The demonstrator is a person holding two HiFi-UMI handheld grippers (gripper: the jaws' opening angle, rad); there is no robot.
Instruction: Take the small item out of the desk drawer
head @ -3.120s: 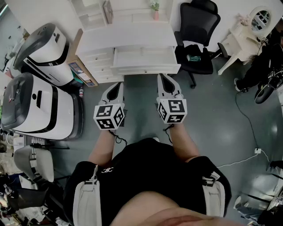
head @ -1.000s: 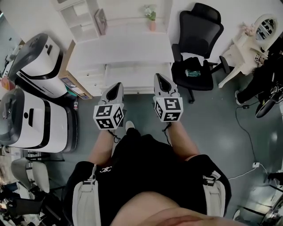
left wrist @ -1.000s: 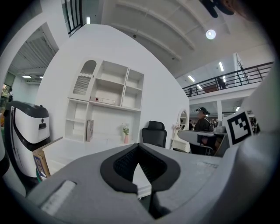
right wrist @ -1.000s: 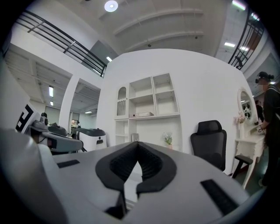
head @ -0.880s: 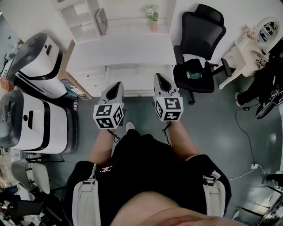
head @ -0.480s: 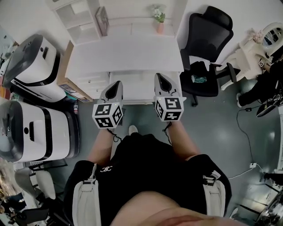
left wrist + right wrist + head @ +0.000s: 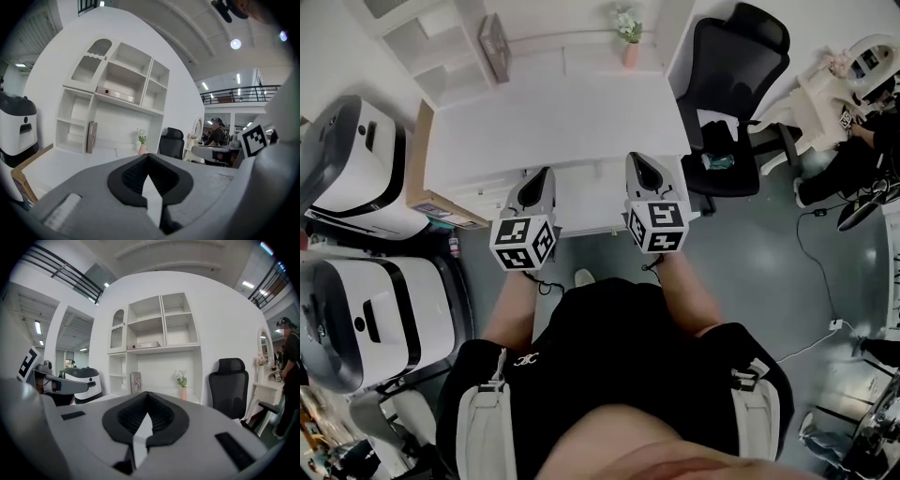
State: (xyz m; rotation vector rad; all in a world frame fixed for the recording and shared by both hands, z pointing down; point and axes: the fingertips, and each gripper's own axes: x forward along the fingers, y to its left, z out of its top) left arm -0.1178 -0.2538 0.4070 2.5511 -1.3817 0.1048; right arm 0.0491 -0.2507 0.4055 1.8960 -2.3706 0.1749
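Well off to the left of the left gripper (image 7: 544,174) stand two big white machines (image 7: 358,164), one behind the other. The left gripper is closed tight, jaws tip to tip, with nothing between them. Straight ahead of it lies the white counter (image 7: 553,112), its top bare, and beyond that the shelf unit (image 7: 422,42) with a book (image 7: 495,47) leaning at its foot. Between the two grippers, just under their tips, is the drawer (image 7: 591,192). It looks pulled out, though from here I can't make out the small item inside it. The right gripper (image 7: 638,161) is level with the left, also shut and empty. Ahead of it, at the counter's back edge, is a pink vase of flowers (image 7: 629,42). To its right is a black office chair (image 7: 736,75) with something teal (image 7: 719,162) on the seat.
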